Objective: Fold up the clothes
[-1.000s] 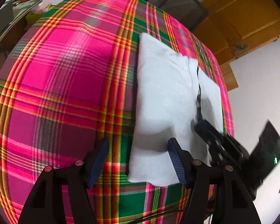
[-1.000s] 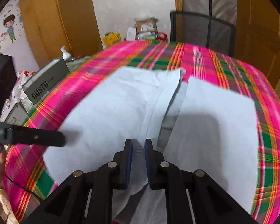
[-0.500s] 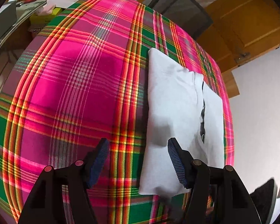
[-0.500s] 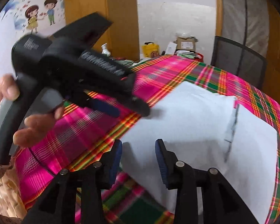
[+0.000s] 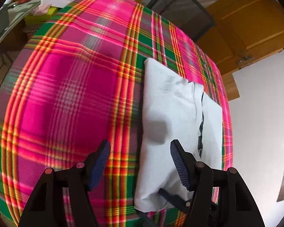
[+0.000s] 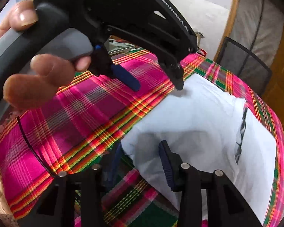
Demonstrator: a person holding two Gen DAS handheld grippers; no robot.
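- Two grippers hover with fingers spread, gripping nothing: the left gripper (image 5: 140, 162) and right gripper (image 6: 140, 162) above the tablecloth's near edge.
- Only the right wrist view shows the person's hand (image 6: 34, 56) on the left tool.
- Soft white folded garment (image 5: 170, 124) lies flat toward the plaid tablecloth's (image 5: 66, 94) right edge.
- Mesh chair (image 5: 179, 13) stands beyond.
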